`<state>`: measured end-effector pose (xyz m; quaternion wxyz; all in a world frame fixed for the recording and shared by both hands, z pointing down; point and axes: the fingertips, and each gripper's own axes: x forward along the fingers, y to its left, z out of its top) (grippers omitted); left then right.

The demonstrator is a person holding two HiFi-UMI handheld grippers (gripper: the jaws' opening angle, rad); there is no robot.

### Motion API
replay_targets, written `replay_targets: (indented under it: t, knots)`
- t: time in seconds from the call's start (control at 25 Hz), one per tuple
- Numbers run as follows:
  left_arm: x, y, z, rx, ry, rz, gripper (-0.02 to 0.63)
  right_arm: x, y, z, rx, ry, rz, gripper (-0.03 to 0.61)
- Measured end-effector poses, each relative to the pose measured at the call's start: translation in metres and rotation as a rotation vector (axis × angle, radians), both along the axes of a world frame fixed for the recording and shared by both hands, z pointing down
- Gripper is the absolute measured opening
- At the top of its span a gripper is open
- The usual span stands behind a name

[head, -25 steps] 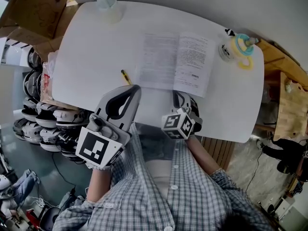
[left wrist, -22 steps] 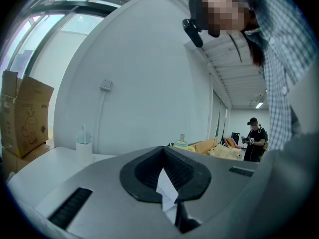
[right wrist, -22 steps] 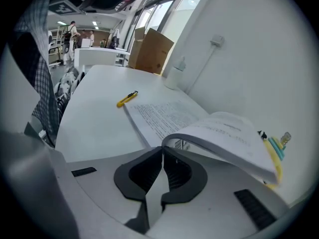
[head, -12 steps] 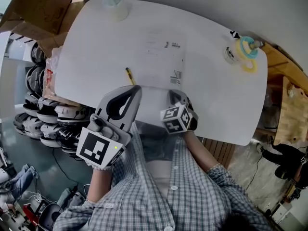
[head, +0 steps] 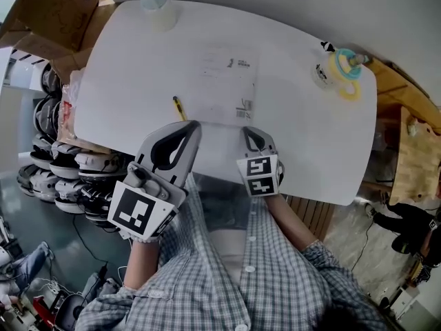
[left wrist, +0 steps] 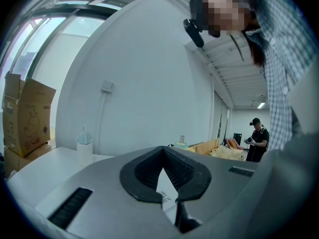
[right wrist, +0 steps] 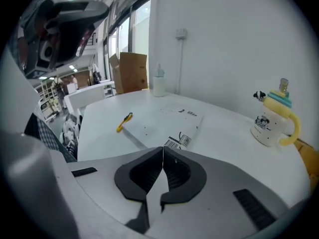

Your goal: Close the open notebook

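Comparing with a second earlier, found the notebook (head: 226, 81) no longer spread open: folded shut, plain cover and barcode (head: 245, 109) upward, flat in the middle of the white table (head: 124, 67), just beyond both grippers. Judged the closing done, with only a pull-back left. Reading left to right in the head view: noted a yellow pen (head: 178, 108) just beside the notebook's left edge; then the left gripper (head: 195, 125), unmoved, closed on nothing; then the right gripper (head: 247, 131), rolled so its marker cube faced differently, clamped tight and empty, close to the notebook's near edge; then a lidded cup (head: 336, 69) well apart at the far right. Caught only a sliver of cover and barcode through the left gripper view. Got the whole cover, pen and cup from the right gripper view. Could not tell from any view whether the right tips touched the cover.
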<state>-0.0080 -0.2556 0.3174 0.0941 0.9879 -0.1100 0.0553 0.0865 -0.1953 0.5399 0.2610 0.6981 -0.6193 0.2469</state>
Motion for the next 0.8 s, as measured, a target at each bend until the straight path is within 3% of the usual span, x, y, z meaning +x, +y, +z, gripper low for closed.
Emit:
replay_targets:
  t: [0.4,0.8]
  knots:
    - [0.025,0.028,-0.004,-0.005,-0.009,0.036,0.008,0.026,0.041,-0.041,0.223,-0.131,0.114,0.02]
    - [0.048,0.058,-0.013,0.015,-0.001,0.052,0.008,0.054,0.069,-0.078,0.283,-0.161,0.145,0.02]
